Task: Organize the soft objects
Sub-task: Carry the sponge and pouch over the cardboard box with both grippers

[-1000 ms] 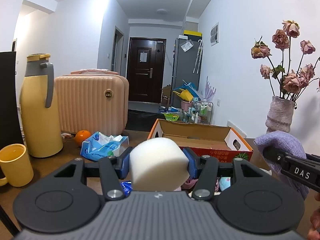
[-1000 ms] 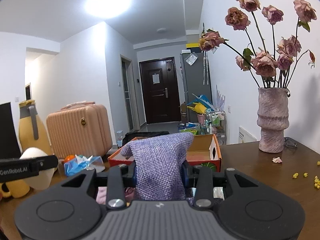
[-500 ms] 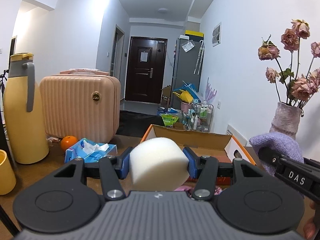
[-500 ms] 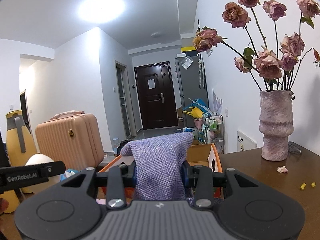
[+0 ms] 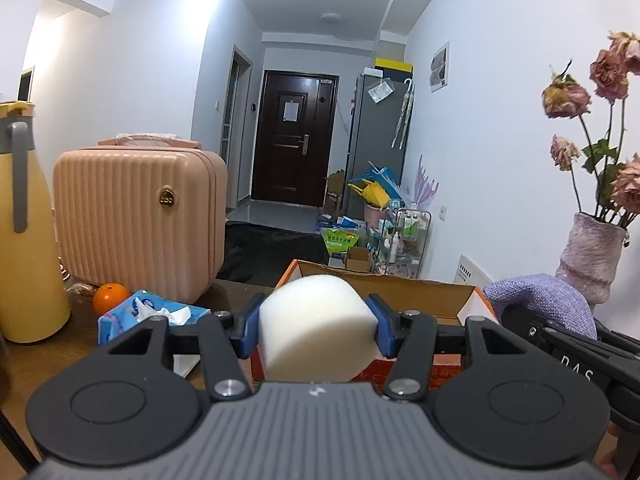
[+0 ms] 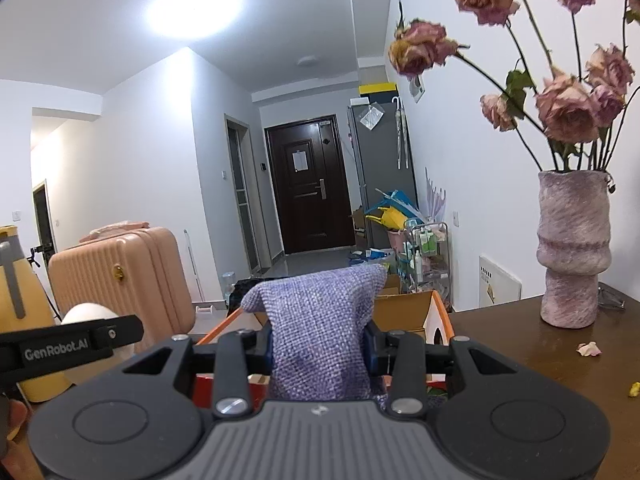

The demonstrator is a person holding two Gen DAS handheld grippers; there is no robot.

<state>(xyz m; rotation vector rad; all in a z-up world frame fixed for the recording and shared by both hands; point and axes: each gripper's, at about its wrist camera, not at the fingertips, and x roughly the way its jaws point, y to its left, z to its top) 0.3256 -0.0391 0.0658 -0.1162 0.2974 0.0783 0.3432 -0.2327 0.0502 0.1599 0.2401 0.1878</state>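
At far left stands a smooth yellow flask (image 5: 24, 240), cut off by the frame, then a ribbed pink suitcase (image 5: 138, 216). The left gripper (image 5: 318, 330) (its side reads "GenRobot.AI") clamps a porous white sponge (image 5: 316, 328) above the orange cardboard box (image 5: 384, 286). The right gripper (image 6: 318, 346), lettered "DAS", pinches a coarse-woven purple cloth (image 6: 318, 328) over that box. Box contents are hidden. A rough mauve vase (image 6: 572, 252) stands rightmost.
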